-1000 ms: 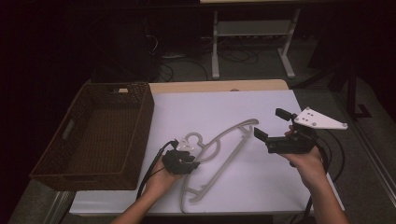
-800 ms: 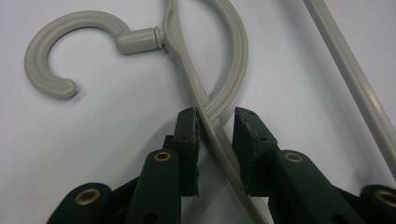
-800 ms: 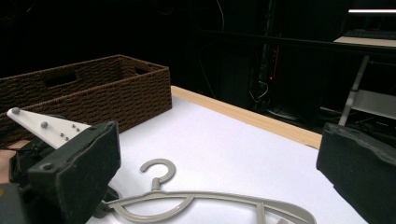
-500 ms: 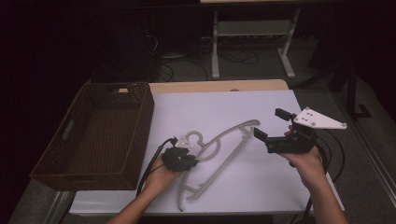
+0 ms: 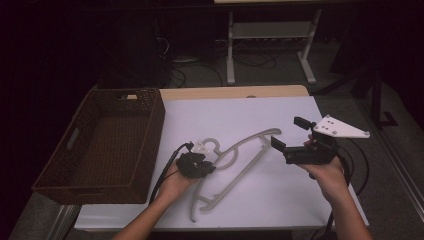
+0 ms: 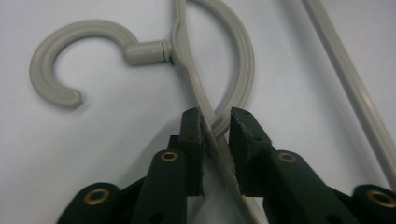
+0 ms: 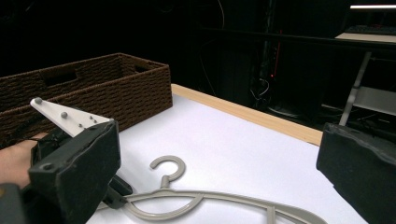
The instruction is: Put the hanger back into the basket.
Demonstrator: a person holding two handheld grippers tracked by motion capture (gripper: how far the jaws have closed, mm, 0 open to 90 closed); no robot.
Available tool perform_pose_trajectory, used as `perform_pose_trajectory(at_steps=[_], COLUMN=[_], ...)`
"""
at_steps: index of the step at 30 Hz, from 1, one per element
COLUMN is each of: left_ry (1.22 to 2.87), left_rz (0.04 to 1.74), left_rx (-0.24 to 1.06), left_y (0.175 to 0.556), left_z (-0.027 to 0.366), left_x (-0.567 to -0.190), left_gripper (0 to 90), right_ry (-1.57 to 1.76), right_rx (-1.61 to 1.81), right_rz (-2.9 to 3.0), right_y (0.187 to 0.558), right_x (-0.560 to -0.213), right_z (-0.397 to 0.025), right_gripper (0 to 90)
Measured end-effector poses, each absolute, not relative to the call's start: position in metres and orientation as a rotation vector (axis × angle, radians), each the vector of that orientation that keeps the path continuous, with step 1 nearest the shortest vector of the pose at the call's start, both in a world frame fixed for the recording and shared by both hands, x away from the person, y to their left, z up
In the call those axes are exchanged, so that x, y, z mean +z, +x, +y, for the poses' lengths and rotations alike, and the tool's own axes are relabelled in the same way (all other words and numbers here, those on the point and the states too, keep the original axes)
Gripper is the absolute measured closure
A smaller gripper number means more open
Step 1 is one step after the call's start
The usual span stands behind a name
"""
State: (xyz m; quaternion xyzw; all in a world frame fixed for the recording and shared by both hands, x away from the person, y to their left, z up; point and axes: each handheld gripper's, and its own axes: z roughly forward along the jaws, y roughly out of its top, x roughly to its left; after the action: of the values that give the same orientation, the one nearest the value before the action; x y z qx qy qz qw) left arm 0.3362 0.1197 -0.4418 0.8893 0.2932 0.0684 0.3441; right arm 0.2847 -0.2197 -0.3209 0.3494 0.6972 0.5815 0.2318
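Observation:
A pale grey plastic hanger (image 5: 250, 145) lies flat on the white table (image 5: 240, 115), its hook (image 6: 60, 60) toward the basket. My left gripper (image 5: 208, 168) rests on the table at the hanger's neck. Its jaws (image 6: 217, 126) stand on either side of the thin arm just below the hook, with a narrow gap still showing, so it is open. My right gripper (image 5: 290, 133) is held above the table's right part, wide open and holding nothing. It faces the hanger (image 7: 187, 200) and the left hand.
A dark woven basket (image 5: 150, 125) stands at the table's left side, nothing visible inside it. Cables trail from both grippers toward the near edge. A wooden strip (image 5: 235, 92) borders the far edge, with a metal stand (image 5: 230, 55) on the dark floor beyond.
The left gripper has crept slightly forward along the hanger's neck. The right gripper and the hanger have stayed where they were.

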Motion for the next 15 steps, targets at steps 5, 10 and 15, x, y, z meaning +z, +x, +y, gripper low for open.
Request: perform_pose_trajectory(at_steps=[5, 10, 15], left_ry=[2.247, 2.227, 2.283], left_rz=[0.797, 0.814, 0.843], left_rx=[0.145, 0.141, 0.196], left_y=[0.349, 0.363, 0.371], left_z=[0.115, 0.105, 0.093], left_x=[-0.438, -0.436, -0.442], left_gripper=[61.0, 64.2, 75.0], right_ry=[0.962, 0.961, 0.958], right_rx=[1.601, 1.6, 1.601], right_rz=[1.913, 1.913, 1.913], right_y=[0.285, 0.286, 0.286], right_x=[-0.321, -0.321, -0.321], right_z=[-0.22, -0.221, -0.222], right_gripper=[0.0, 0.0, 0.0])
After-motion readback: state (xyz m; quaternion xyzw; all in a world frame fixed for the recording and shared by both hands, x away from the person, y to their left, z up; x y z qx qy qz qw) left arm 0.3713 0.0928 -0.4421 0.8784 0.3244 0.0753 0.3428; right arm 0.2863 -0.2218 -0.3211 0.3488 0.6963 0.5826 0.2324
